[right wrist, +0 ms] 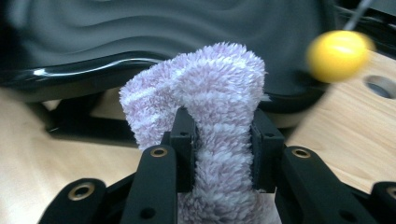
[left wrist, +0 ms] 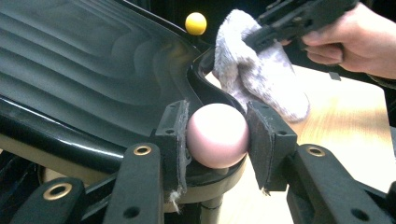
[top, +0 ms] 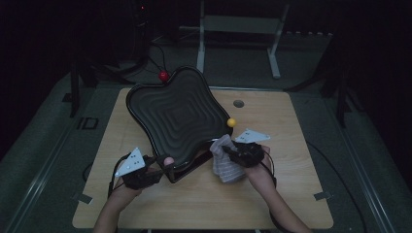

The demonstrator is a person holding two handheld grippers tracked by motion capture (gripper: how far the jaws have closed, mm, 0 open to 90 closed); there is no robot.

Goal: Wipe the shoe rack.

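A black wavy-ribbed tray [top: 177, 114] stands tilted on a stand, with small balls at its corners. My left gripper [top: 163, 164] is shut on the pink ball [left wrist: 217, 135] at the tray's near corner, and both pads press on it. My right gripper [top: 227, 151] is shut on a fluffy pale striped cloth [right wrist: 219, 93], which it holds against the tray's right edge, just below a yellow ball [top: 231, 122]. In the left gripper view the cloth [left wrist: 261, 74] hangs from the right gripper beside the tray rim [left wrist: 201, 79]. The yellow ball [right wrist: 337, 55] looks blurred in the right gripper view.
A red ball [top: 163, 75] sits at the tray's far corner. The wooden table [top: 272, 199] has a round hole [top: 238, 103] behind the yellow ball. A metal frame [top: 243, 24] stands on the floor beyond the table.
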